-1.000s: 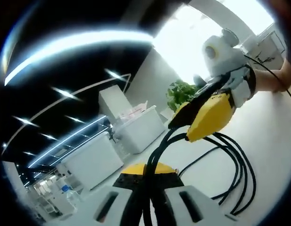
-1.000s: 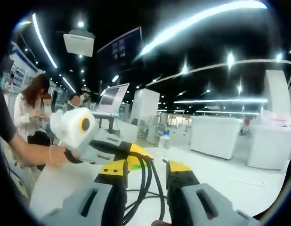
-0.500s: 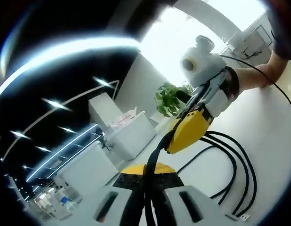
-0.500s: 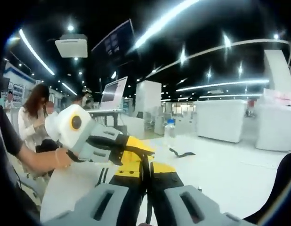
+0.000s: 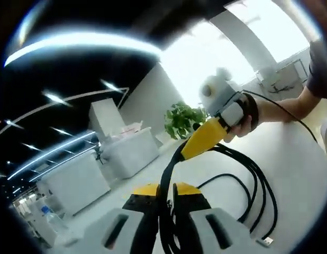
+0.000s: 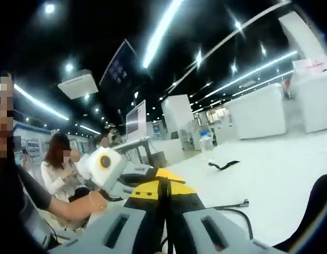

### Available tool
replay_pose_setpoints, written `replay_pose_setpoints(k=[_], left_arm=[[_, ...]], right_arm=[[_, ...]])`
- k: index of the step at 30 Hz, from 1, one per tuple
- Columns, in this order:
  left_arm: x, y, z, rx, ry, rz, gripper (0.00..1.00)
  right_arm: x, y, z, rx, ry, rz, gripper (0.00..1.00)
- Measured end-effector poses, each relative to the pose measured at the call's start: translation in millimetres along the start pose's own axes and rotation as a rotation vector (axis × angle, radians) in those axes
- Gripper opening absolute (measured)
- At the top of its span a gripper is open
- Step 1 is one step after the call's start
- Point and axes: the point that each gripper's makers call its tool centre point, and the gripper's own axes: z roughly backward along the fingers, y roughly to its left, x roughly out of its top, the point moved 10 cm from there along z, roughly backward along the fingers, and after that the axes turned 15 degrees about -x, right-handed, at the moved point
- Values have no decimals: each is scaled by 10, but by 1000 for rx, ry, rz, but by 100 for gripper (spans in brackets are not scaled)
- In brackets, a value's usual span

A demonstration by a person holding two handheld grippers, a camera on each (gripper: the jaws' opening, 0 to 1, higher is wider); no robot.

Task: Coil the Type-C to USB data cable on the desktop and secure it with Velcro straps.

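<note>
In the left gripper view, the left gripper [image 5: 164, 198] is seen clenched on the black cable [image 5: 259, 193], whose strands are pinched between its yellow-tipped jaws at the bottom of the view. From there the strands are carried up to the right gripper [image 5: 203, 138], whose yellow jaws are closed on the same bundle a little farther along. Beyond the two grips, the cable is looped in several turns on the white desktop [image 5: 301, 174], and a small metal plug end [image 5: 266, 241] is seen lying at the lower edge of the loops. The right gripper is held by a hand [image 5: 243, 120] reaching in from the right.

In the right gripper view, the right gripper [image 6: 164, 191] is likewise shut on a black strand running up between its jaws, with the left gripper [image 6: 142, 179] just beside it. A black Velcro strap [image 6: 223, 165] is seen lying apart on the desktop [image 6: 290, 174], and a cable connector [image 6: 242, 203] rests nearer the jaws. A seated person [image 6: 60, 174] is visible behind.
</note>
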Motion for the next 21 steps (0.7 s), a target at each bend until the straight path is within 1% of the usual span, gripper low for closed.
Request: replay_pose_setpoints(k=[1,2,3,4,5,6,10,12,13,14,15,16,17,18,19,20,21], left_arm=[[-4,0,-3,-1,2,-1,9],[-4,9,-3,7,10,-9,6],[-4,17,2,18,16,-13,5],[4,21,9,16,11,-8,5],[5,31,18,18,-1,17,4],[14,42,22,22,-3,18,4],[17,44,11,38,17,-6,4],[12,47,13,40,26,-4,4],[10,51,15,42,32,-5,4],[7,52,19,46,37,-4,4],[7,57,23,48,39,-3,4],[8,60,29,49,38,1,4],[9,61,29,49,38,4,4],[11,62,31,51,40,1,4],[12,65,31,52,43,-3,4],[13,64,32,53,45,-6,4],[17,66,34,53,45,-8,4]], right_arm=[[-14,14,1,8,3,-15,4],[-19,20,1,9,5,-20,4],[-34,34,4,7,10,-16,4],[-40,37,4,5,12,-13,4],[-47,43,5,5,14,-14,4],[-52,51,6,3,15,-16,4],[-57,63,-1,-28,-3,40,6],[-44,55,6,-21,-41,51,9],[-4,58,22,12,-73,37,13],[22,59,34,23,-93,11,19],[88,48,64,46,-131,-52,19],[135,31,90,53,-157,-94,19],[182,-7,114,43,-188,-116,19],[204,-36,131,26,-200,-120,18],[223,-102,153,-24,-198,-94,18],[230,-170,173,-87,-194,-30,17],[216,-222,192,-155,-180,64,16]])
